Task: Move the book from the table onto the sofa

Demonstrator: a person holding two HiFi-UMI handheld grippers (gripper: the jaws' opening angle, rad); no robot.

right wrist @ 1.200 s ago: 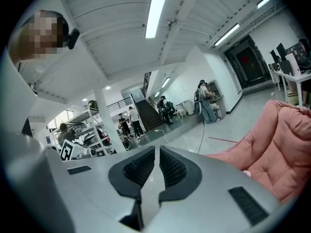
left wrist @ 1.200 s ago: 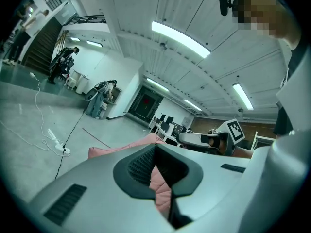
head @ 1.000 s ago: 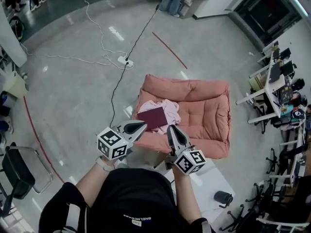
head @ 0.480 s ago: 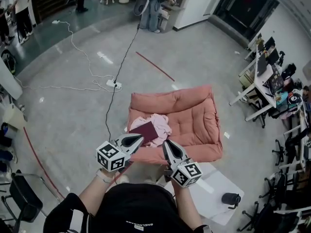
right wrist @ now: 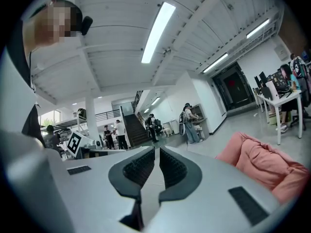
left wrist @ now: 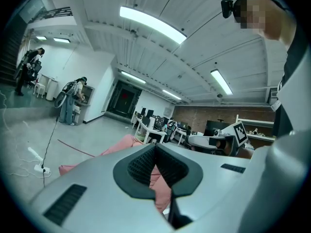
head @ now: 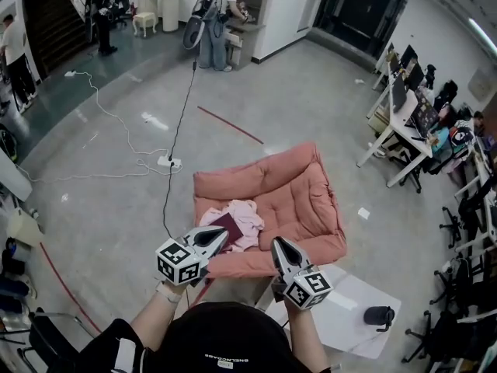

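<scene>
The dark maroon book [head: 227, 224] lies on a crumpled pink cloth [head: 245, 213] at the left side of the pink sofa [head: 299, 200]. My left gripper [head: 224, 232] is shut and empty, and its tip overlaps the book's near edge in the head view. My right gripper [head: 277, 242] is also shut and empty, over the sofa's front edge. In the left gripper view the shut left gripper [left wrist: 155, 147] points level over the sofa [left wrist: 119, 148]. The right gripper [right wrist: 156, 149] has its jaws together, with the sofa [right wrist: 262, 163] at its right.
A white table [head: 342, 321] with a dark object [head: 378, 315] stands at my right, near my body. A white cable and power strip [head: 165, 162] lie on the floor left of the sofa. Desks and chairs [head: 404, 107] line the right. People stand far off [head: 213, 22].
Both grippers have lifted and drawn back from the sofa, staying shut. The head view has tilted up, so the sofa sits lower and smaller. The book has not moved on the cloth.
</scene>
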